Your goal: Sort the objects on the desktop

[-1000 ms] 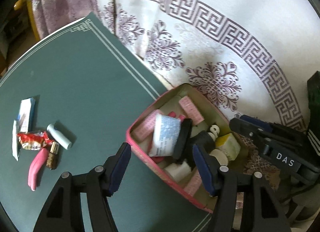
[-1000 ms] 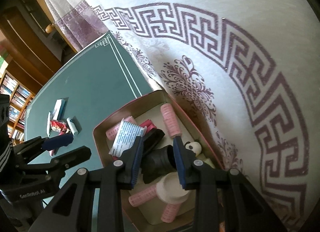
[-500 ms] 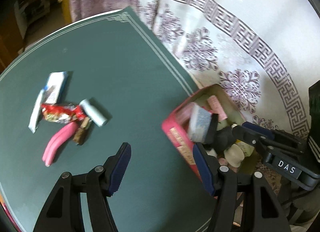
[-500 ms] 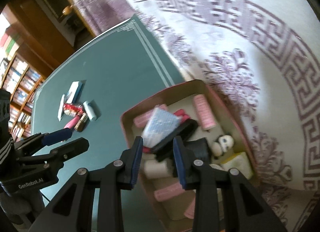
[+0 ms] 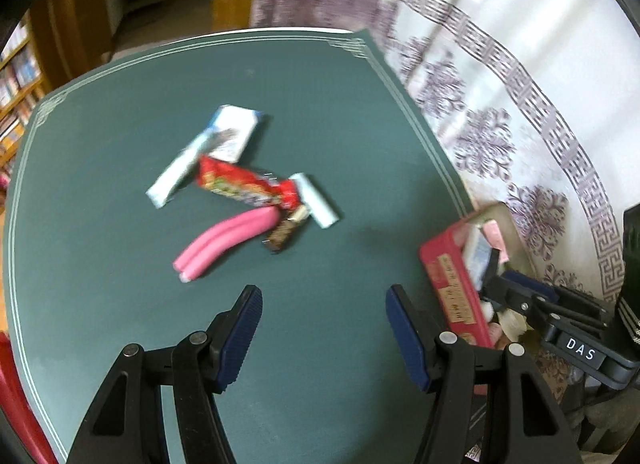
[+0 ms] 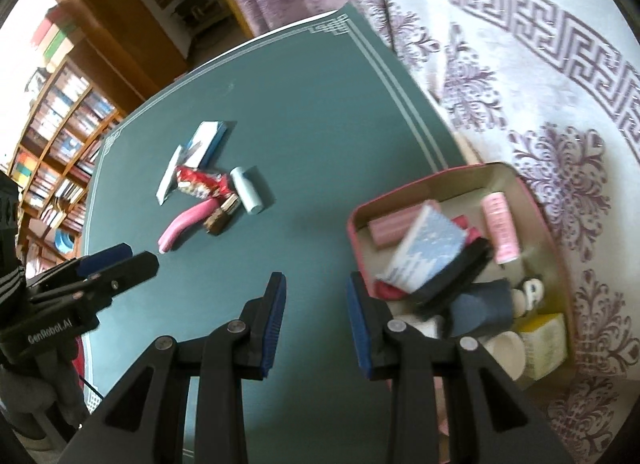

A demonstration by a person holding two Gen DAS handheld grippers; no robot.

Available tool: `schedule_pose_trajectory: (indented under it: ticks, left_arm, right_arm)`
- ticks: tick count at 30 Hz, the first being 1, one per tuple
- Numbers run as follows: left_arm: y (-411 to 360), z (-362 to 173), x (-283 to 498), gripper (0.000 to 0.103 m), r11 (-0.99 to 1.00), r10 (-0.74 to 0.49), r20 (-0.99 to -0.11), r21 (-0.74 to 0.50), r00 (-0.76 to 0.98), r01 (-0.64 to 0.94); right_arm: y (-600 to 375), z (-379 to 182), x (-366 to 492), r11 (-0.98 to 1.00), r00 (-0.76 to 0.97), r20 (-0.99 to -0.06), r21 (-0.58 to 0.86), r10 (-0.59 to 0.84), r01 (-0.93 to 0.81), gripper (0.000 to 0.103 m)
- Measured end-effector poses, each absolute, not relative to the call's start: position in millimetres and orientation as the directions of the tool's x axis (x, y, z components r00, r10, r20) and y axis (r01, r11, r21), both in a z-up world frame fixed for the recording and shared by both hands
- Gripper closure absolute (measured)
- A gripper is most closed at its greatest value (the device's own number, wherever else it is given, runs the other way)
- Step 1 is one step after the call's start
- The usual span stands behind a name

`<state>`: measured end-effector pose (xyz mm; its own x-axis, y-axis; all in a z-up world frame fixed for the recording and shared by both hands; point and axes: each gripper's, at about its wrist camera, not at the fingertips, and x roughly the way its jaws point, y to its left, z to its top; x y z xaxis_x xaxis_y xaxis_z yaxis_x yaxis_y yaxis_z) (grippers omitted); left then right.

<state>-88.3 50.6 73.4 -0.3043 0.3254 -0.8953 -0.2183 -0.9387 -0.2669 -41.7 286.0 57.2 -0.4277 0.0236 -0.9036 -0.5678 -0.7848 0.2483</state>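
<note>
A loose pile lies on the green mat [image 5: 120, 264]: a red snack wrapper [image 5: 244, 185], a pink curved tool [image 5: 228, 242], a pale blue tube [image 5: 316, 199], a small brown bar [image 5: 286, 232] and white-blue packets [image 5: 224, 135]. The pile also shows in the right wrist view, around the wrapper [image 6: 200, 183]. A pink tin [image 6: 356, 232] at the mat's right edge holds pink rollers, a blue-white box [image 6: 428, 248] and other small items. My left gripper [image 5: 324, 338] is open and empty, near side of the pile. My right gripper [image 6: 316, 320] is open and empty, just left of the tin.
A white cloth with purple patterns [image 6: 540, 83] covers the table to the right of the mat. Bookshelves [image 6: 52, 131] and wooden furniture stand beyond the table. The left gripper's body [image 6: 80, 288] shows at the left of the right wrist view.
Both grippers have swung left, away from the tin and towards the pile on the mat. The right gripper has opened wider and pulled back from the tin's contents.
</note>
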Motion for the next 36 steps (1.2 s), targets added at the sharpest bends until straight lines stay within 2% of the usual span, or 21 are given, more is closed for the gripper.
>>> schedule_pose_trajectory:
  ticks: [14, 36]
  left_arm:
    - [-6, 58, -91, 0.037, -0.955, 0.295, -0.904, -0.268, -0.31, -0.126]
    - [-14, 20, -118, 0.037, -0.959, 0.278, -0.927, -0.253, -0.251, -0.129]
  right_arm:
    - [256, 46, -68, -0.805, -0.4, -0.916, 0.256, -0.026, -0.535, 0.068]
    - [240, 19, -115, -0.847, -0.334, -0.938, 0.249, -0.09, -0.471, 0.068]
